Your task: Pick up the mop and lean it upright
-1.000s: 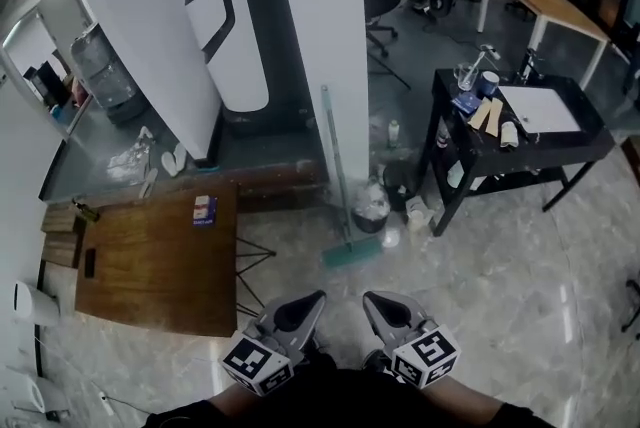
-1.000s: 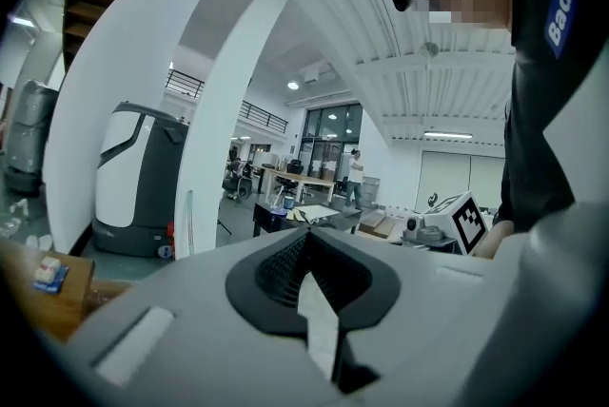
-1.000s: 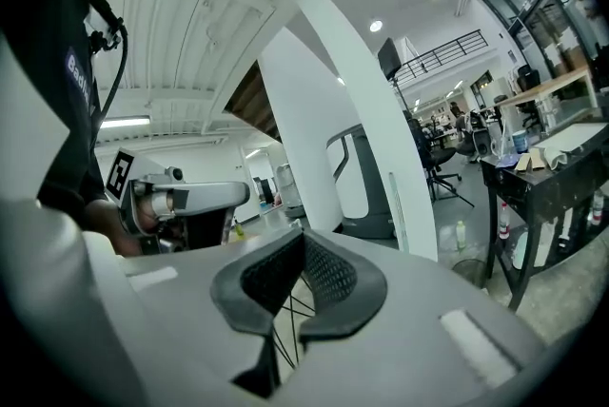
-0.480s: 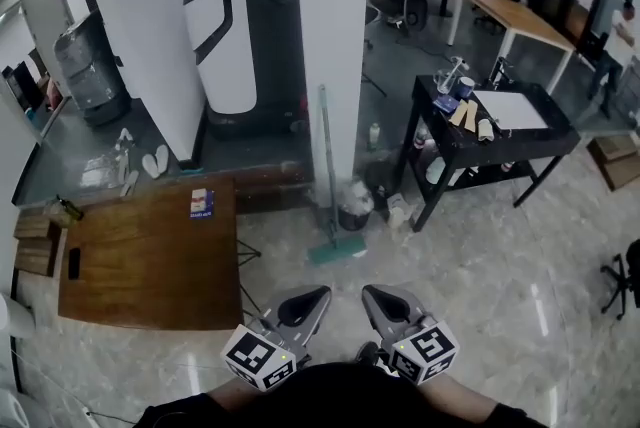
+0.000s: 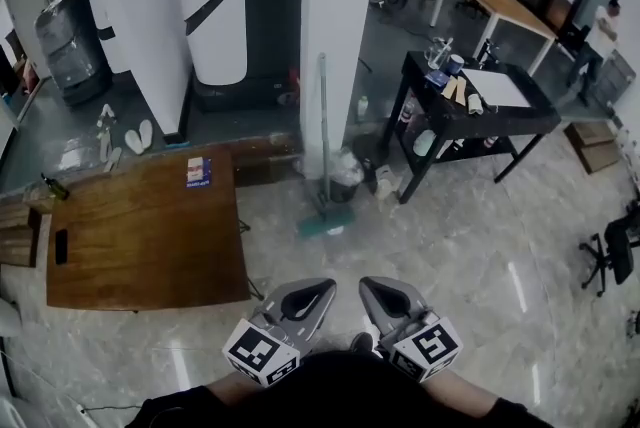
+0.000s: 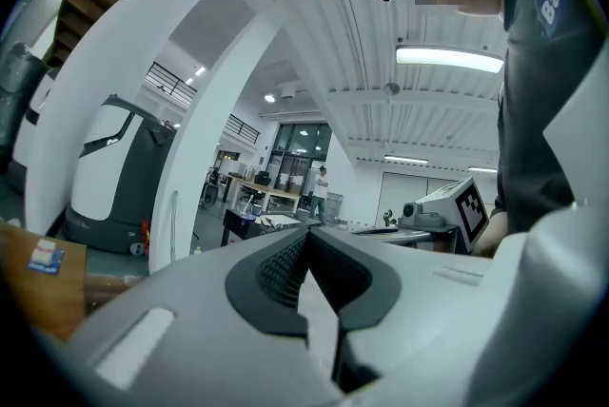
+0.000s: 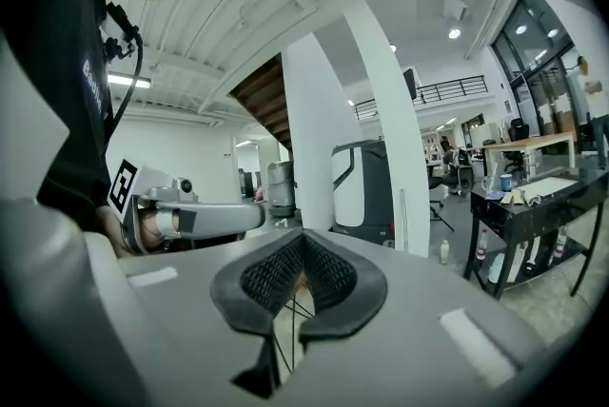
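Glossy pale marble floor (image 5: pixel 480 266); a white pillar (image 5: pixel 338 26) stands far centre, a wooden bench (image 5: pixel 140 236) near left, a black bench (image 5: pixel 500 121) far right, and a strip light (image 6: pixel 449 59) glows overhead.

The left gripper (image 6: pixel 306 234) has its jaws closed tip to tip, with nothing between them. Beyond it, the mop (image 6: pixel 174 226) stands upright against a white pillar (image 6: pixel 205 158). The right gripper (image 6: pixel 447 205) shows at the right.
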